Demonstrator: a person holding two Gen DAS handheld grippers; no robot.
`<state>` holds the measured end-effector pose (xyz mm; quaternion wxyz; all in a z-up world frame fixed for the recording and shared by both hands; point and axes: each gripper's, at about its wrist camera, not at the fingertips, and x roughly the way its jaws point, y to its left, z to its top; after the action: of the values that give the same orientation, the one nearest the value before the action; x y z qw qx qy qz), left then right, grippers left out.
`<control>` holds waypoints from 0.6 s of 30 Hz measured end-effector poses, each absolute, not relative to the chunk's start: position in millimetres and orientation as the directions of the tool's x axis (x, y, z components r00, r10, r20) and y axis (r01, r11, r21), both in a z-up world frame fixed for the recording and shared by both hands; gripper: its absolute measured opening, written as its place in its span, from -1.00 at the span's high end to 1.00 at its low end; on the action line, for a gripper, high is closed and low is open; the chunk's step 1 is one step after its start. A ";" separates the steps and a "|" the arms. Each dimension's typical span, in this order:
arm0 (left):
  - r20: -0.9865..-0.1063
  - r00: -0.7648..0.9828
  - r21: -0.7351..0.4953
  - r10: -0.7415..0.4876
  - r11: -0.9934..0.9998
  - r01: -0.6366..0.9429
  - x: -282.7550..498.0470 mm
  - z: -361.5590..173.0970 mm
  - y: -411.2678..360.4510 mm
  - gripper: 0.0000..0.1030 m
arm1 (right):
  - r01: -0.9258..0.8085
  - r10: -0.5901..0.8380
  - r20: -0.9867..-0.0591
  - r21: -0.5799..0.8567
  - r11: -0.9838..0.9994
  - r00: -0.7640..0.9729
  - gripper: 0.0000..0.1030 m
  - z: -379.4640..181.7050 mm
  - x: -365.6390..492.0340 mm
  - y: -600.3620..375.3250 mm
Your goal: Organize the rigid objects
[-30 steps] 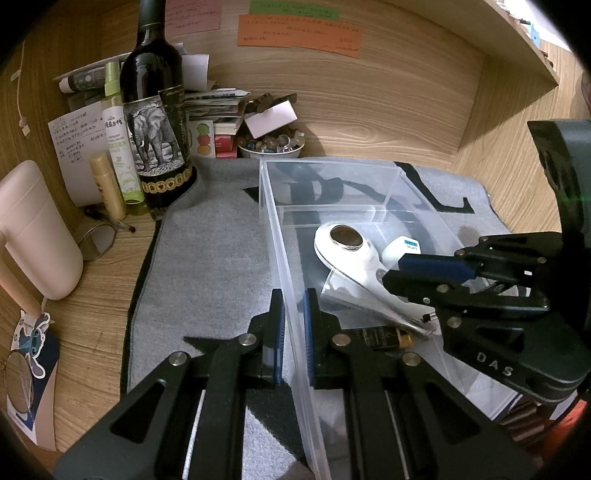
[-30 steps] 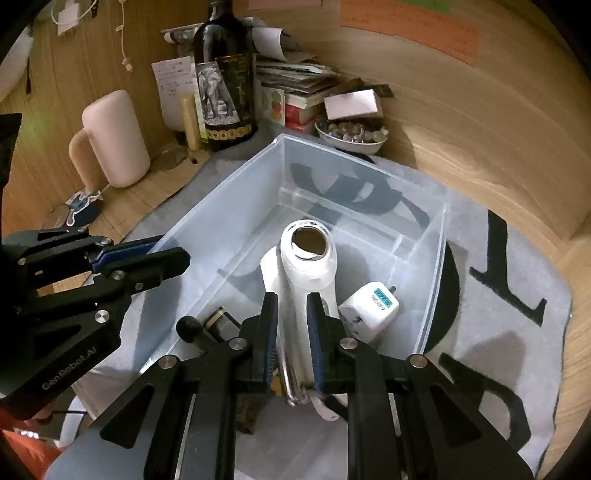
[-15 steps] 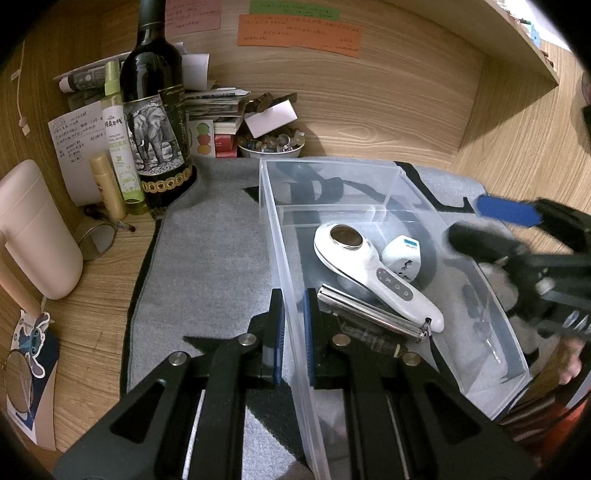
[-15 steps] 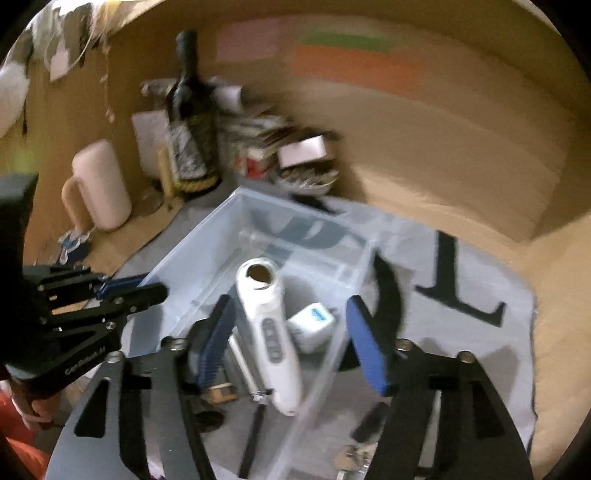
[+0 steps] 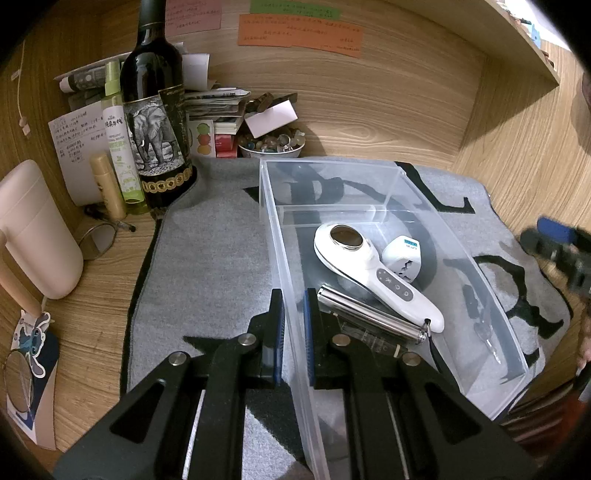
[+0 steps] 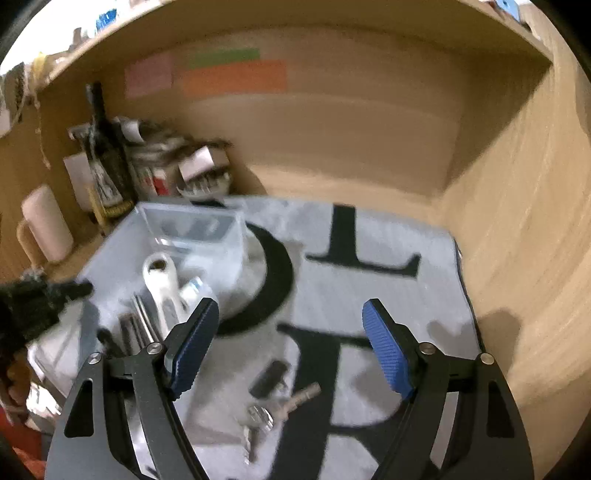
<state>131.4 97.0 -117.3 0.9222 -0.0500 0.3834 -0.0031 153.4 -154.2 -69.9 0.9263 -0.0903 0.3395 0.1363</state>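
The left gripper [image 5: 292, 308] pointed downward, clamped on the near wall of the clear bin [image 5: 417, 184]. The right gripper [image 6: 290, 343], its jaws just opened wide and empty, hovered beside the bin above a bunch of keys [image 6: 273, 410] on open gray mat [image 6: 369, 295]. Inside the bin lay a white handheld device [image 5: 373, 269]. Blur obscured the keys' details.

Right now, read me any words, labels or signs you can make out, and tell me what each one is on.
"L": big black letter on the grey mat.
Second mat letter, cut off: unclear.
Wine bottle: elephant picture; text too small.
Green spray bottle: print too small.
Orange note, green note, white sheet: handwriting unreadable.
White adapter: blue label unreadable.
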 end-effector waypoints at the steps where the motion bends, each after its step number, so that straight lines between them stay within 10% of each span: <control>1: -0.707 0.706 -0.095 -0.044 0.995 -0.033 131.5 -117.4 97.2 0.83 | -0.308 0.181 -0.666 -0.076 0.948 0.723 -0.51 -75.8 152.6 -156.7; 18: -0.708 0.705 -0.093 -0.043 0.995 -0.033 131.4 -117.4 96.9 0.83 | -0.307 0.119 -0.825 -0.068 0.949 0.552 -0.51 -150.1 153.0 -175.7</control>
<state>131.4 96.9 -117.4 0.9221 -0.0491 0.3838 -0.0027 153.0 -175.7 -150.1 0.8750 -0.1024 0.4573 0.1217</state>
